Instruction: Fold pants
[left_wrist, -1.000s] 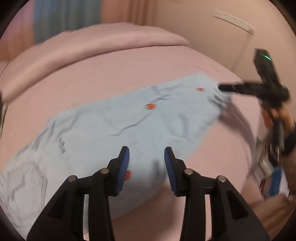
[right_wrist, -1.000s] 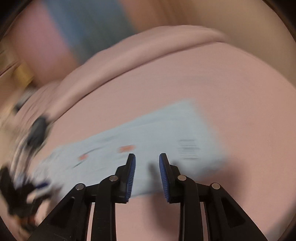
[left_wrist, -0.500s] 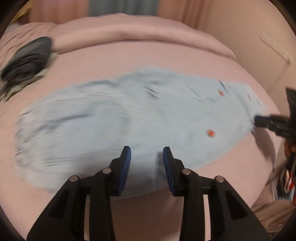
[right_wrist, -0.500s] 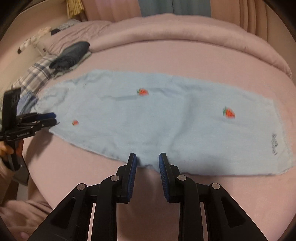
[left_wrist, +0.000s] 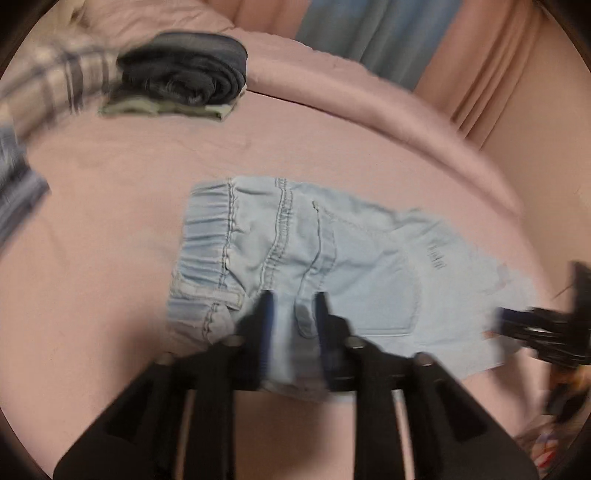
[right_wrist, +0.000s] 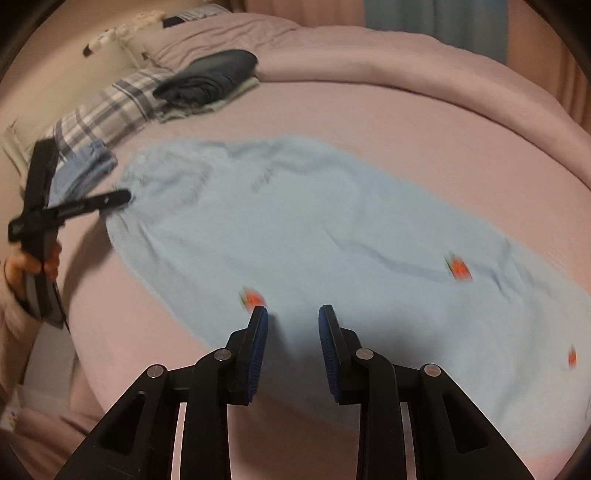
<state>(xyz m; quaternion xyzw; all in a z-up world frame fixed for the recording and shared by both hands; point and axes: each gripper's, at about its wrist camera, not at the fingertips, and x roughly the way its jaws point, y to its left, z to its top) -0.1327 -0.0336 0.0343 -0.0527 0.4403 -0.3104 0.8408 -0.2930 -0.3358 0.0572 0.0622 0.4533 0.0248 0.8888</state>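
Note:
Pale blue denim pants (left_wrist: 369, 266) lie flat on the pink bed sheet (left_wrist: 110, 221), elastic waistband to the left in the left wrist view. My left gripper (left_wrist: 291, 314) is low over their near edge just below the waistband. Its jaws are closing with a fold of cloth between them, and the blur hides whether the pads press. In the right wrist view the pants (right_wrist: 314, 229) stretch away to the right, dotted with small red marks. My right gripper (right_wrist: 293, 317) hovers open above the near edge of the leg, nothing between its fingers. The left gripper (right_wrist: 123, 197) shows there at the waistband.
A folded dark garment stack (right_wrist: 210, 79) and a plaid pillow (right_wrist: 107, 107) lie at the far left of the bed. A folded blue cloth (right_wrist: 88, 162) sits beside the waistband. A rolled pink duvet (right_wrist: 369, 55) runs along the back. The bed's edge drops off just below both grippers.
Both views swung along the pants. The left gripper reached the waistband end, dropped onto the near edge and narrowed its jaws. The right gripper came closer over the leg, its gap unchanged.

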